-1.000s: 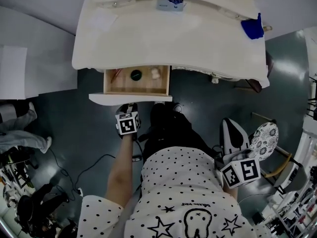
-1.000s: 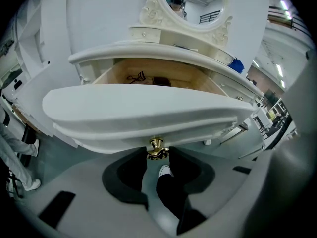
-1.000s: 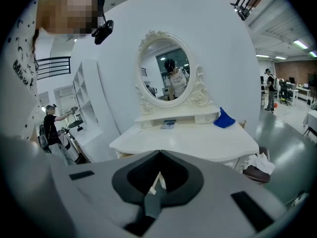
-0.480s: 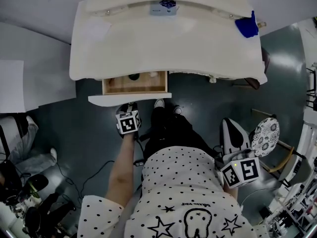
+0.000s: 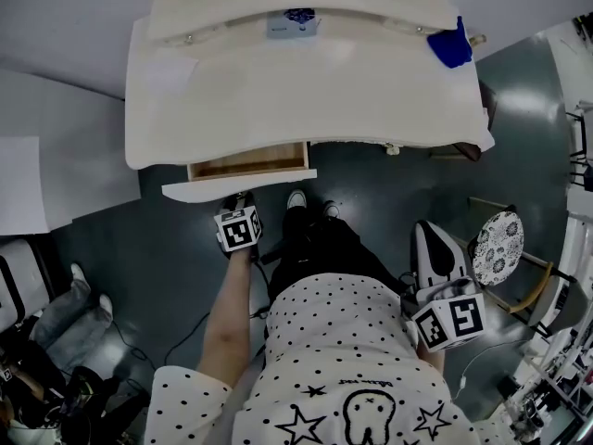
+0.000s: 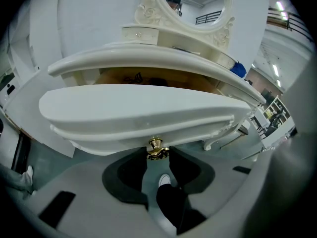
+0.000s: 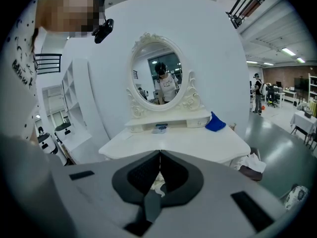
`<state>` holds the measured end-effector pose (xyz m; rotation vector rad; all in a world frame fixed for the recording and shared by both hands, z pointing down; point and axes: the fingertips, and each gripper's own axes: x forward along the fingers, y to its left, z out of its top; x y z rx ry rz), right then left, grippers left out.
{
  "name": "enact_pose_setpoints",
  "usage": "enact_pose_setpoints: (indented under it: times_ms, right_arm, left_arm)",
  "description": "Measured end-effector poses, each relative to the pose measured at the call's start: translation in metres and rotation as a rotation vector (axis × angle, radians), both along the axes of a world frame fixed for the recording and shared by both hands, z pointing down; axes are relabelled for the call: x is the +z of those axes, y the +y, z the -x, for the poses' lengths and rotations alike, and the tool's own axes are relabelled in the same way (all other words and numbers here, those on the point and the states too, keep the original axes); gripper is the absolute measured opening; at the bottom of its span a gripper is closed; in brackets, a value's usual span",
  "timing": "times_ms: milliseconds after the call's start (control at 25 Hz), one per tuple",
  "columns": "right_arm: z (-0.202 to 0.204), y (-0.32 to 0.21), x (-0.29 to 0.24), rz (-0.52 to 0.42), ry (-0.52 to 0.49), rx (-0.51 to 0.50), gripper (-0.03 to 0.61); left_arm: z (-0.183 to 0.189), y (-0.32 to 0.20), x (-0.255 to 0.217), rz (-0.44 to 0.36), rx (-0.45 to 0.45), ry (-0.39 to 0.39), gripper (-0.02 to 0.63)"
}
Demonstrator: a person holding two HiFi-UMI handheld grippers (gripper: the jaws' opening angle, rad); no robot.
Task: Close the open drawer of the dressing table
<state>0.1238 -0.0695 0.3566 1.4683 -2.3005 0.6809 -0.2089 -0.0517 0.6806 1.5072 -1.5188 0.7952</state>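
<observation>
**A:** Head view: the white-fronted, wood-lined drawer (image 5: 248,165) has gone most of the way into the cream, curved-top dressing table (image 5: 306,91). A second ago a round dark item and a small pale one were showing inside it. Now only a thin strip of the wooden floor shows past the tabletop edge.

**B:** What's driving it?

**A:** The left gripper (image 5: 243,202), at the middle of the drawer front. The left gripper view has the small brass knob (image 6: 156,147) right between the jaw tips. The pads look seated on both sides of it, so it reads as clenched on the knob, not gaping.

**B:** And the other one?

**A:** The right gripper (image 7: 159,153) is parked at the person's right side, well apart from the table. Its jaws are pressed together on nothing, and it plays no part in this step.

**B:** Status?

**A:** The drawer sits under the left part of the tabletop. It is still out by a narrow gap and the front is not yet flush. Judgement: the closing stroke is mostly done and one short push remains.

**B:** Risks?

**A:** The only hold is on one small knob on a curved front. An off-axis shove could skew the drawer or slip the pads off, so the push should stay straight.
</observation>
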Motion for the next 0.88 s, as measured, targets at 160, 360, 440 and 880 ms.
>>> enact_pose_setpoints:
  times_ms: [160,360,440,880]
  right_arm:
    - [0.001,-0.003,0.000,0.003,0.005,0.016,0.009]
    - [0.000,-0.007,0.000,0.003,0.011,0.041,0.009]
    - [-0.002,-0.008,0.000,0.004,0.012,0.052,0.009]
    - [-0.004,-0.016,0.001,0.014,0.015,0.084,0.009]
  left_arm:
    - [0.002,-0.011,0.000,-0.006,0.007,0.002,0.153]
    - [0.004,-0.024,0.000,-0.012,0.014,0.004,0.152]
    - [0.005,-0.030,0.000,-0.014,0.016,0.004,0.152]
    - [0.008,-0.054,-0.001,-0.023,0.022,0.005,0.152]
